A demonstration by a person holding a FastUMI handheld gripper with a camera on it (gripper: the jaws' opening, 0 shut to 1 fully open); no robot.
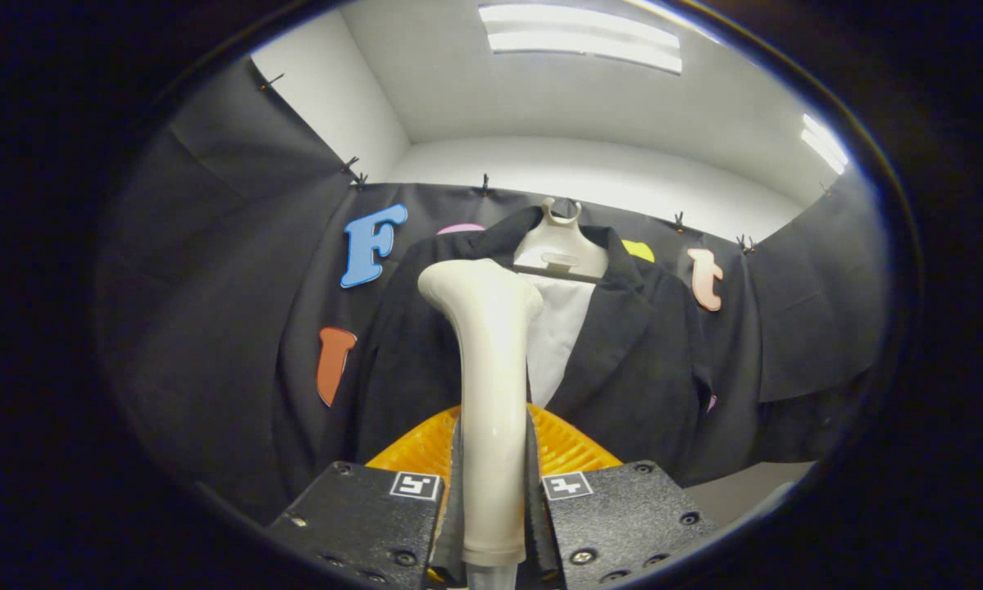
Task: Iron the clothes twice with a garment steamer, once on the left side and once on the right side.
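A: We have the garment steamer (491, 385) clenched between the jaws of our gripper (491, 492), both fingers pressing on its slim handle from either side, head rising ahead of them.

B: It looks like smooth, hard, glossy plastic, rounded and probably slippery, so we judge the narrow waist of the handle the right place to hold; any looser and it could twist.

A: Likely light enough, though top-heavy at the bent head. The jacket (622, 352) hangs beyond the jaws on a pale hanger (561, 246), dark matte cloth, soft and limp, with a white shirt front (558, 336) between the lapels.

B: It will give way under pressure, we reckon. Just ahead of the jaws sits something orange and ribbed (569, 447), which we cannot identify.
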